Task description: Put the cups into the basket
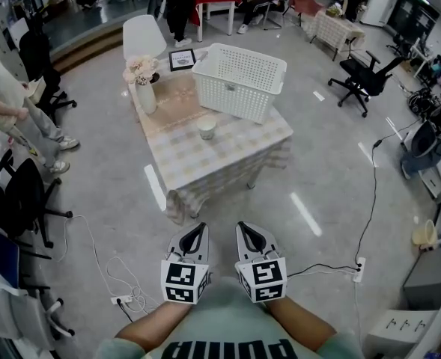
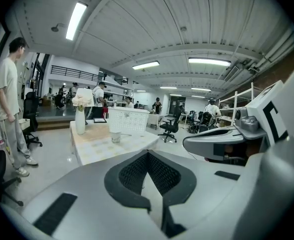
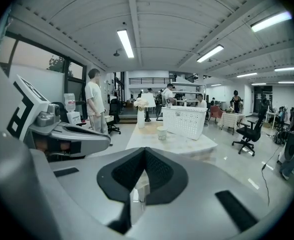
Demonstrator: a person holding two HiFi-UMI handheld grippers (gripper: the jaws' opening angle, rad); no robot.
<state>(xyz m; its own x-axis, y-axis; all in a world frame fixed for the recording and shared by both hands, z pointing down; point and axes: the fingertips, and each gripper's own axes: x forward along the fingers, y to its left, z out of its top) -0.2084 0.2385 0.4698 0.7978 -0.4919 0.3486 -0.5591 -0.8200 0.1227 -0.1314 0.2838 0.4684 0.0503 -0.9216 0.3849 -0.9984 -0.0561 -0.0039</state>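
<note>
Although the task names cups, only one pale cup [image 1: 207,127] shows. It stands upright on a checked table [image 1: 205,172], near the middle, and nothing touches it. At about 1 o'clock from the cup, just beside it, sits a white slatted basket [image 1: 235,99], open at the top; whether anything lies inside cannot be told. At 10 o'clock from the cup stands a white vase [image 1: 146,96] of pale flowers, and at 12 o'clock a small framed picture [image 1: 182,59] at the table's far edge.

At 6 o'clock, well apart from the table, the left gripper [image 1: 198,230] and the right gripper [image 1: 244,230] hang side by side close to the person's body. Each has its two jaws pressed together on nothing.

Judging from this, the approach is the step in hand. It would go well if the person walks up to the table's near edge and spreads one gripper's jaws before reaching. The open jaws should come at the cup level from 6 o'clock, one pad on each side of its wall, then pinch gently, since so light a cup may tip or slide. The lift must clear the basket's rim, and the cup should go down inside before release.
</note>
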